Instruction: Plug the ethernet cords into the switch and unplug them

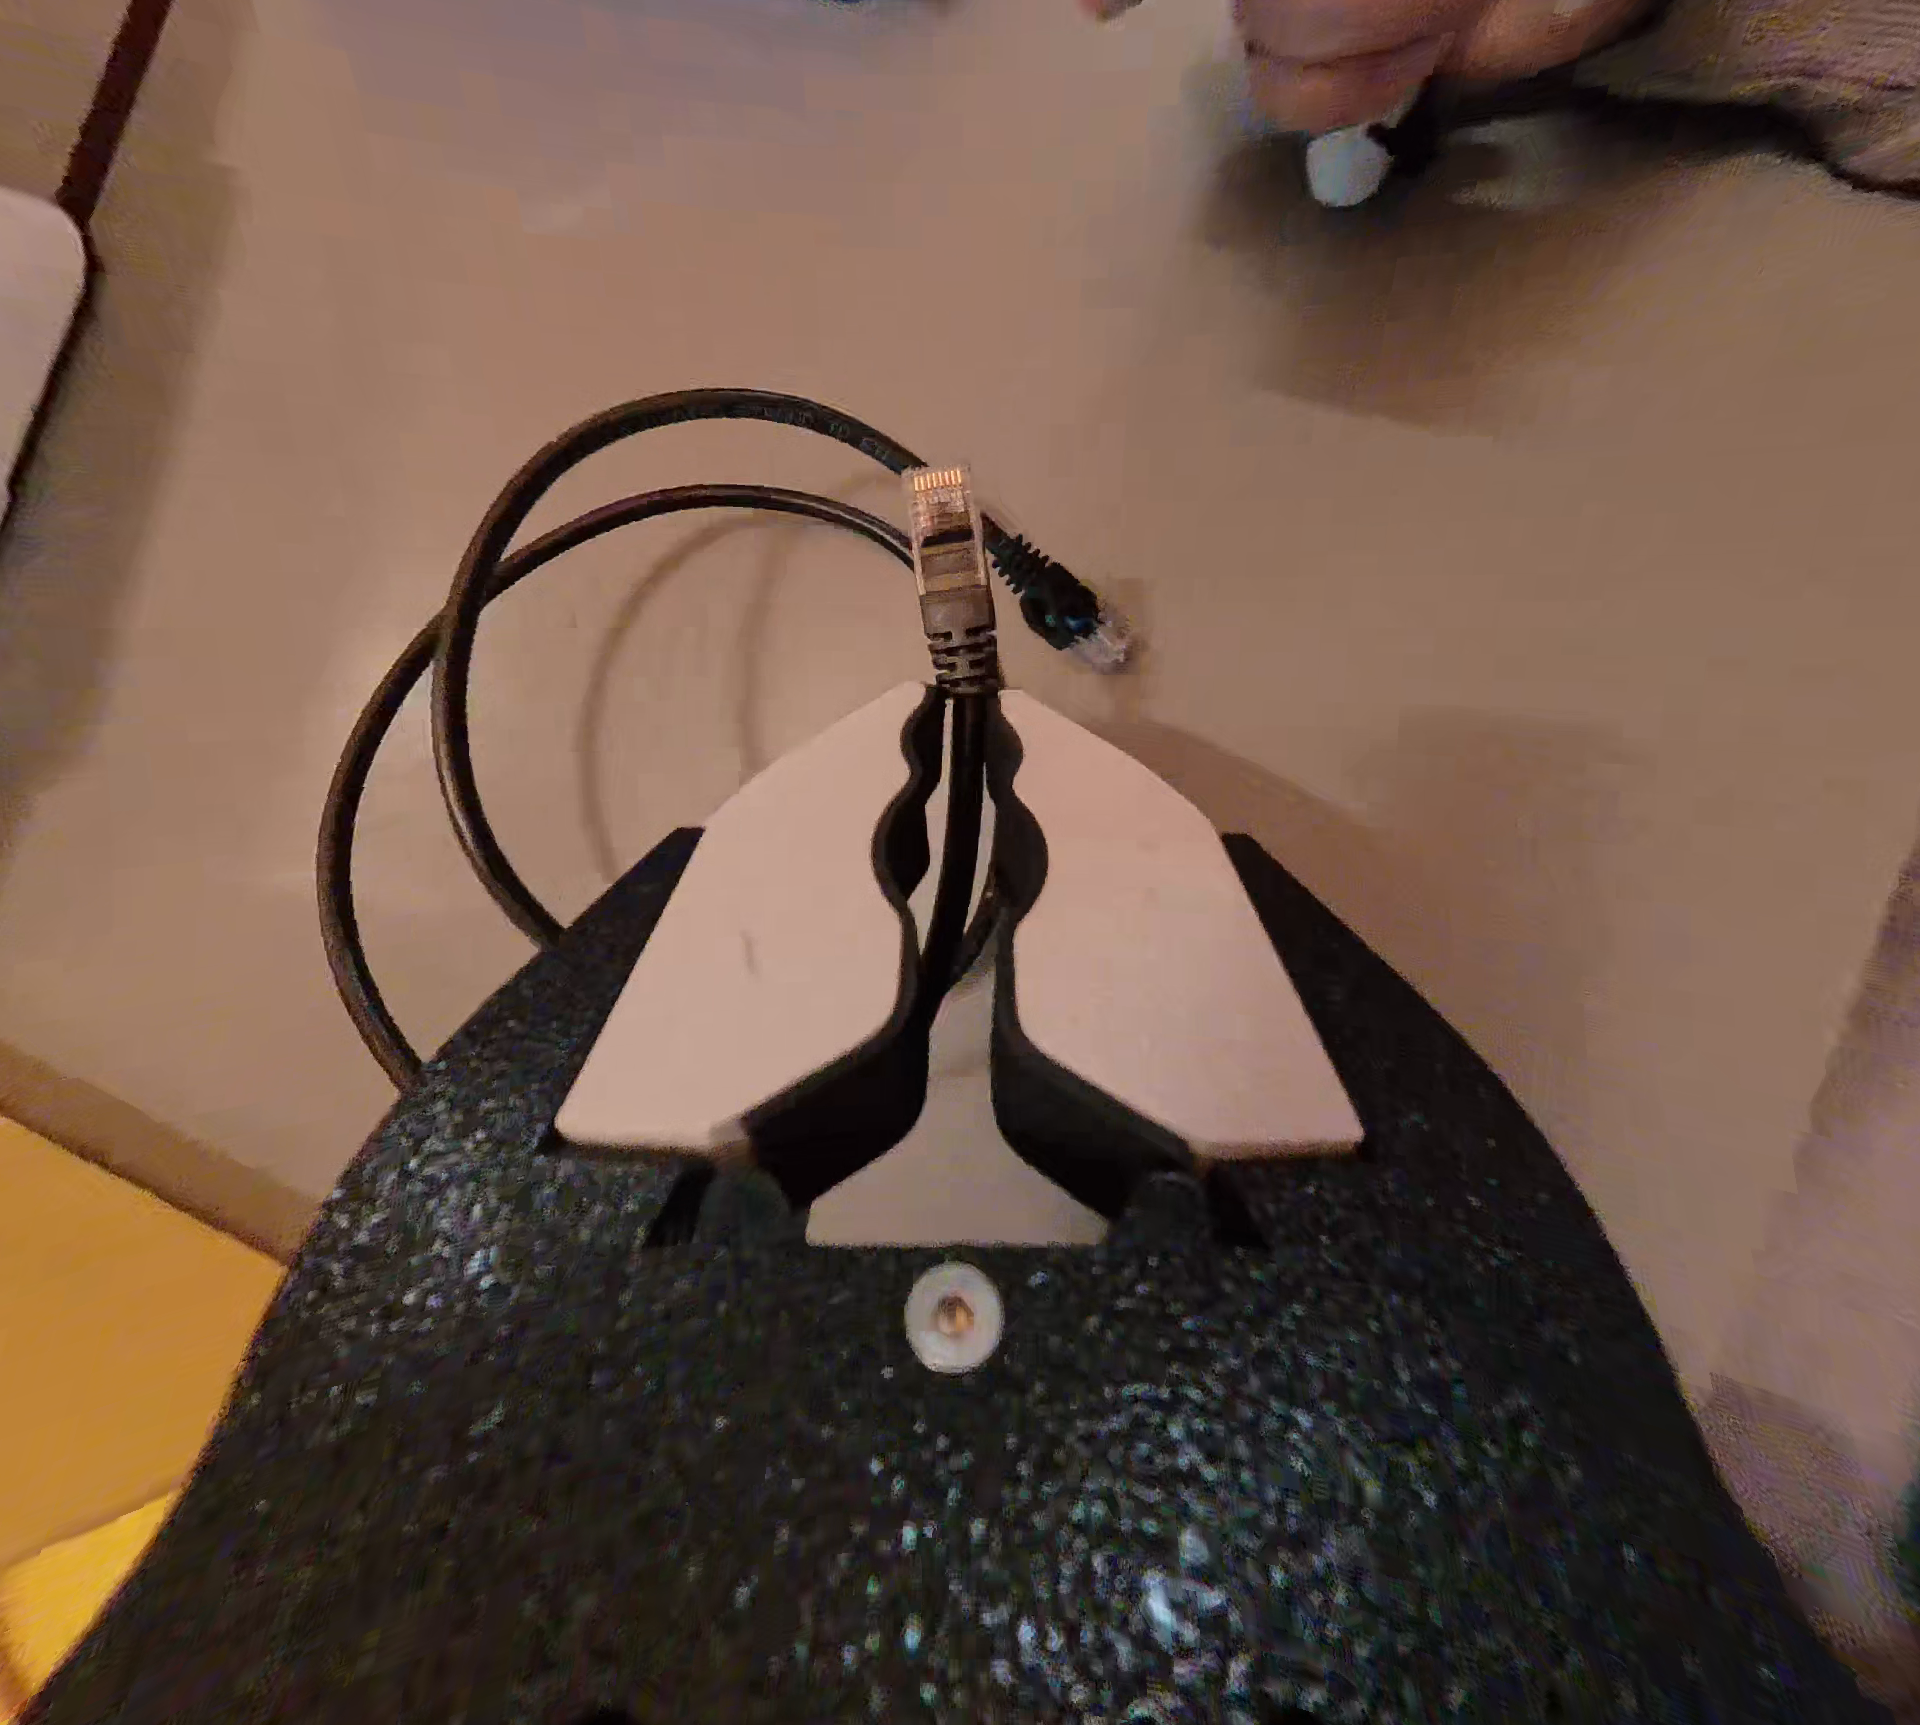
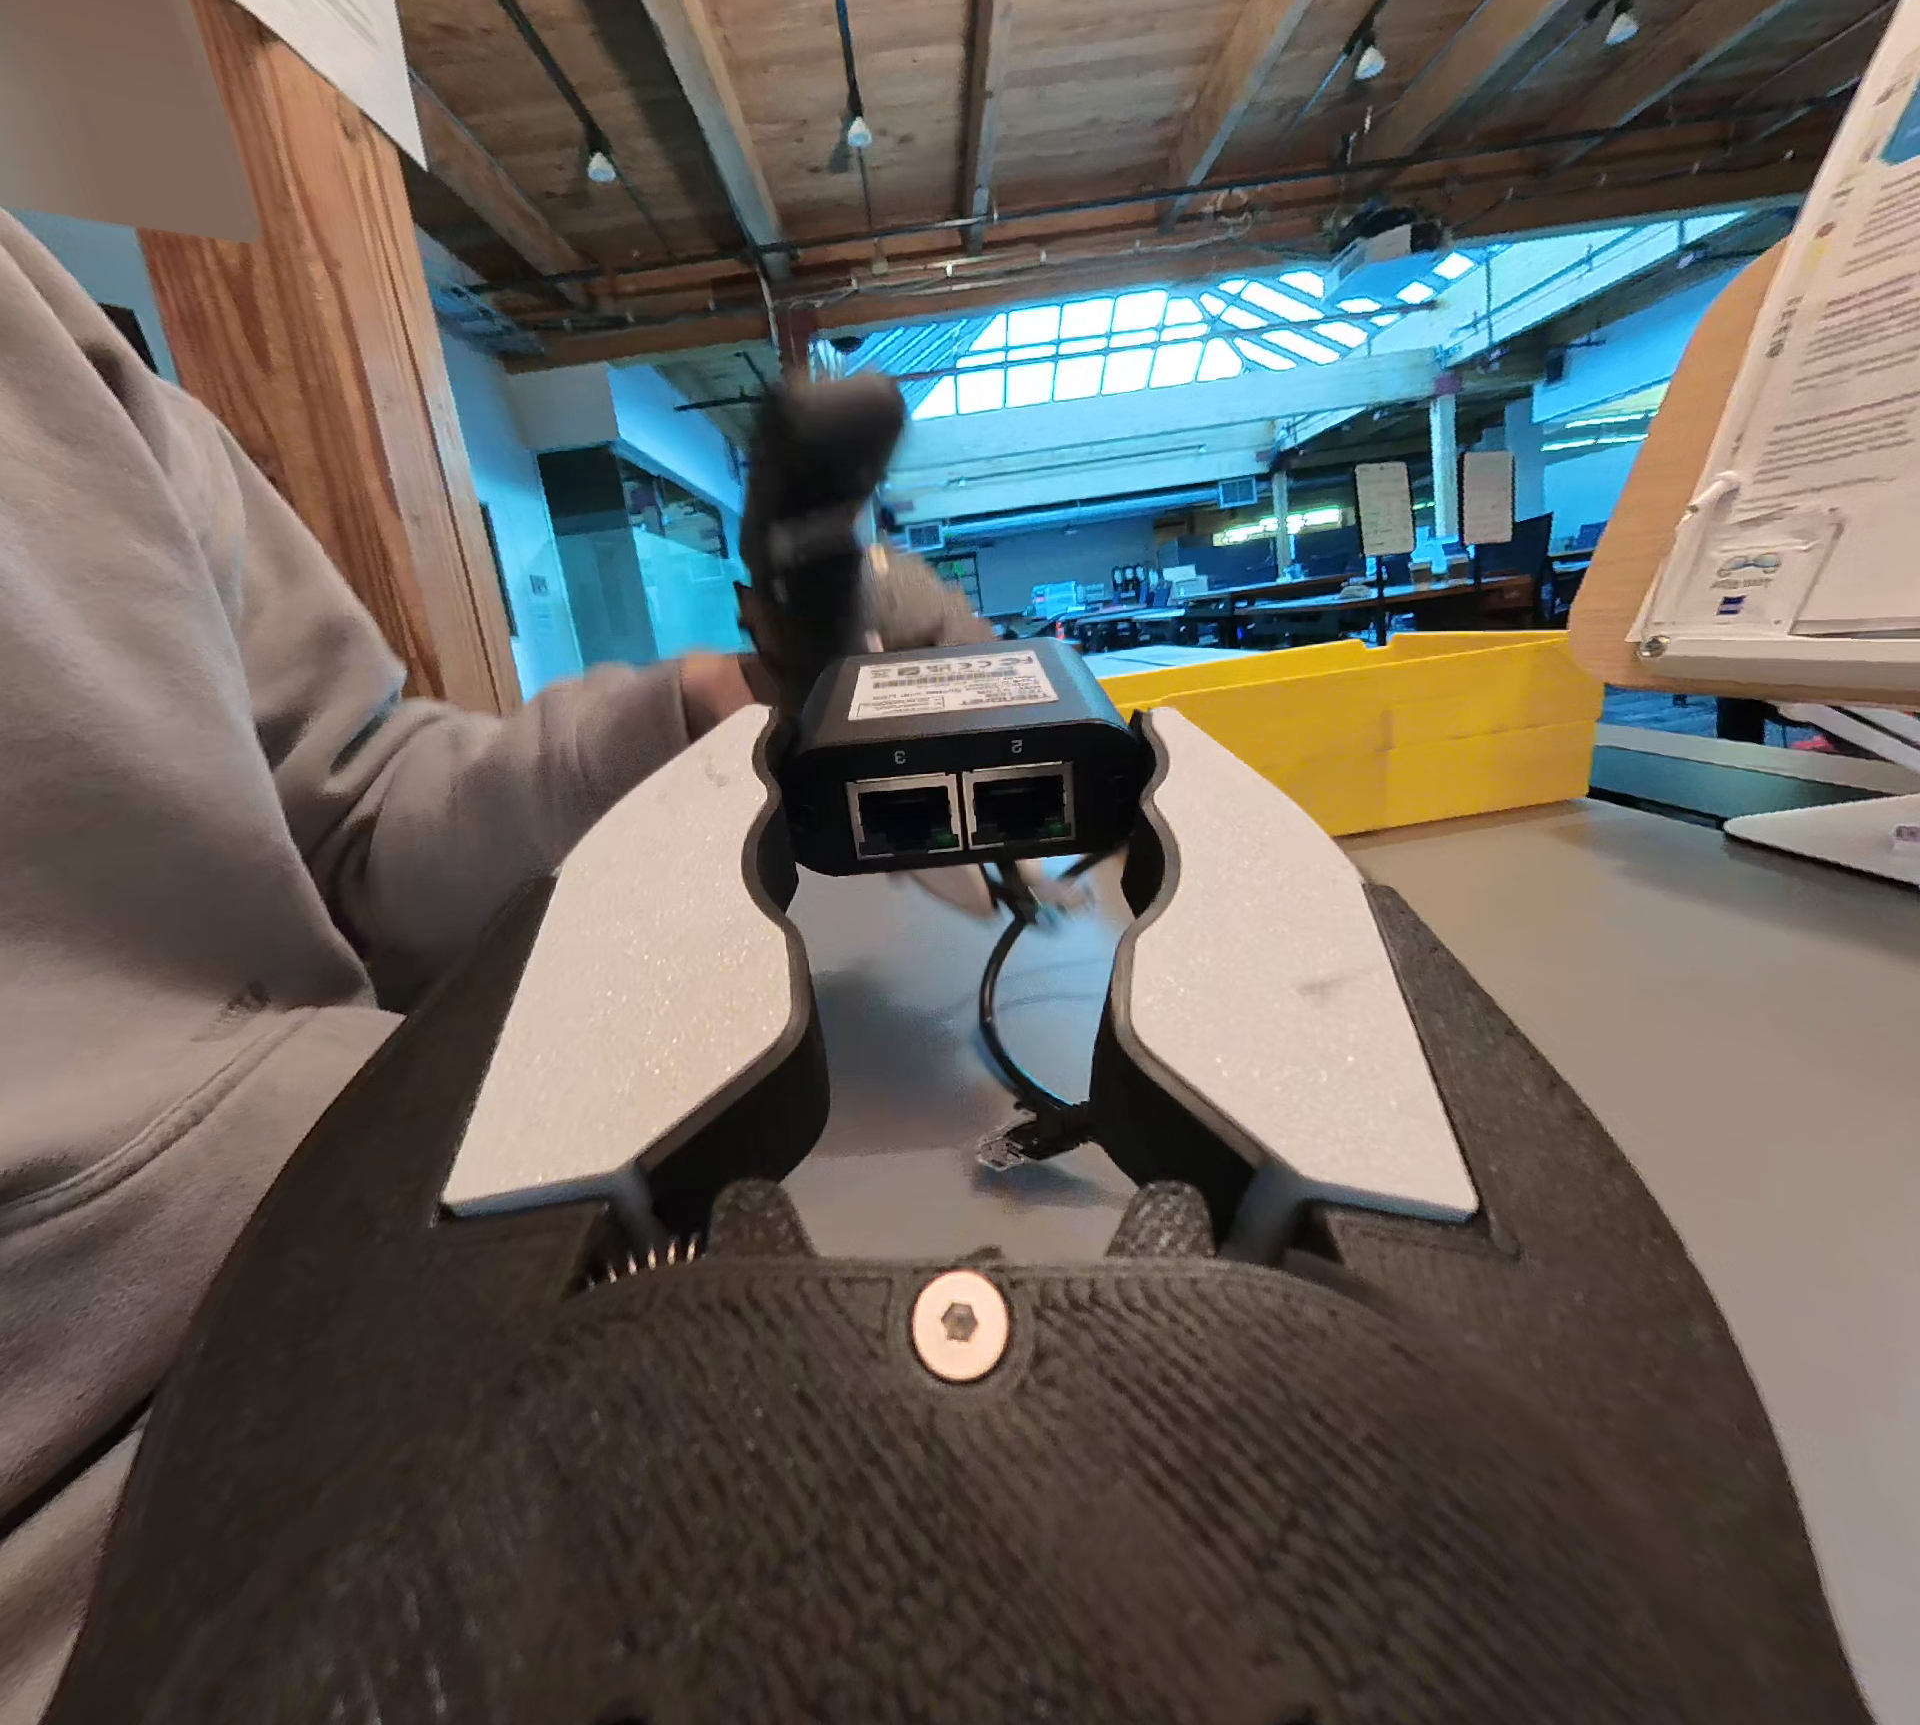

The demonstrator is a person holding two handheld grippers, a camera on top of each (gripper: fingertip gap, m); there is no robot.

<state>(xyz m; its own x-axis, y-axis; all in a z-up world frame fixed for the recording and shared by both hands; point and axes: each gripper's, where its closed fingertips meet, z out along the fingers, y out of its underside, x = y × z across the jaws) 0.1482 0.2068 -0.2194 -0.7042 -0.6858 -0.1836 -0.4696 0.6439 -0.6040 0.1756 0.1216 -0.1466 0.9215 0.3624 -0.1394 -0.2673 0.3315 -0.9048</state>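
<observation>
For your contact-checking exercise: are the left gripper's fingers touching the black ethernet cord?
Touching. The left wrist view shows the fingers of the left gripper closed on the black ethernet cord just below its plug, no gap at the tips.

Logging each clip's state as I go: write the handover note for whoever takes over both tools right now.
Left tool: shut on the black ethernet cord just behind its clear plug, plug pointing forward, lifted off the table.
Right tool: shut on the black switch, held up, two ports facing the camera, both empty.
The cord's other plug lies on the table.
Done: both things picked up.
Left: plug in, then unplug.
</observation>
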